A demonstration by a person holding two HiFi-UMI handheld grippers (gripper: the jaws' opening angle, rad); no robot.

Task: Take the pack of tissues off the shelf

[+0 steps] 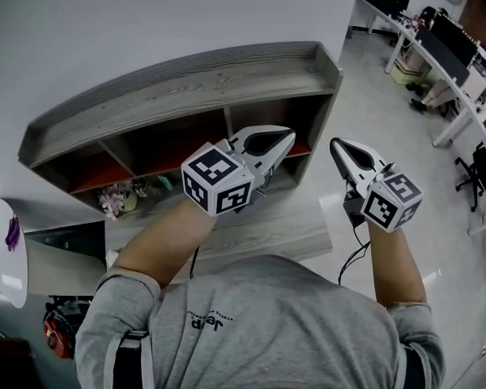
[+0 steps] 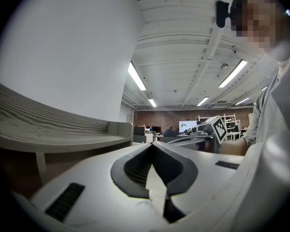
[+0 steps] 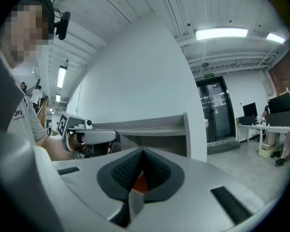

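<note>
- L gripper [image 1: 287, 136]: jaws pressed together, empty, at shelf [image 1: 186, 83] front, mid.
- R gripper [image 1: 335, 144]: jaws together, empty, right of shelf.
- Tissue pack: can't ID for sure; floral item [image 1: 113, 198] in shelf's lower-left bay.

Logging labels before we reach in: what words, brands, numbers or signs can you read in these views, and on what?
Nothing reads outright.
Dark print on the person's grey T-shirt: upside down and blurred, unreadable.
Green sign above the dark double door: too small.
Paper notices on that door: too small.
Black-and-white square markers on the left gripper and right gripper: patterns, no words.
</note>
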